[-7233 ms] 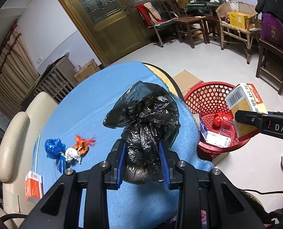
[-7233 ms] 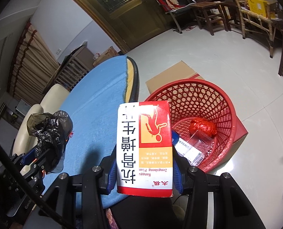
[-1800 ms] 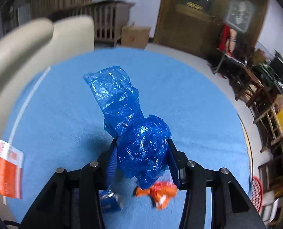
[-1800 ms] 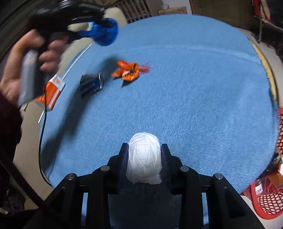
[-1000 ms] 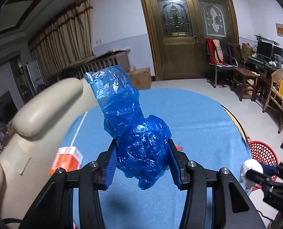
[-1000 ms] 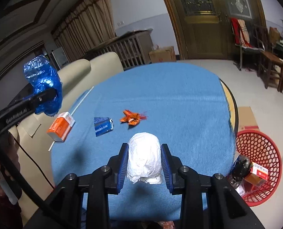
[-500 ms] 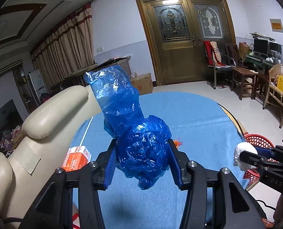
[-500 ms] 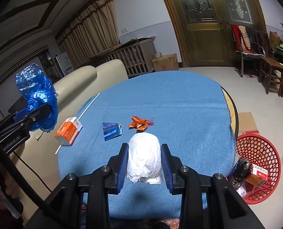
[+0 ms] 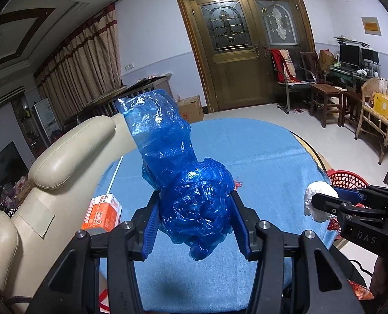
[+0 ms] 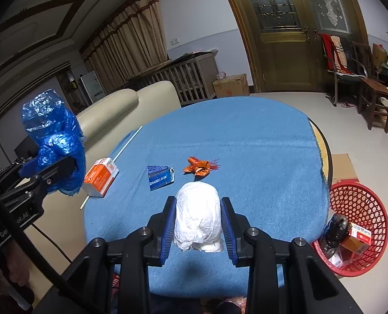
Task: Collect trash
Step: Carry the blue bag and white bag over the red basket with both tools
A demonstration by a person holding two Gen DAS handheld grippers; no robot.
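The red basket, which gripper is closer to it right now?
Right. The right gripper, shut on a white wad, hangs near the table edge beside the red basket; the left gripper, holding a blue bag, is across the table.

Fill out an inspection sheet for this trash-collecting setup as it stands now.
Surface: round table under a blue cloth.
Job's things: orange box, blue packet, orange wrapper and white stick on the cloth; red basket on the floor holds a black bag and a box.
Clutter: nothing seen.
Grippers: left gripper shut on blue plastic bag; right gripper shut on white wad.
Cables: black cable by the left gripper.
Surroundings: cream sofa, wooden doors, chairs.
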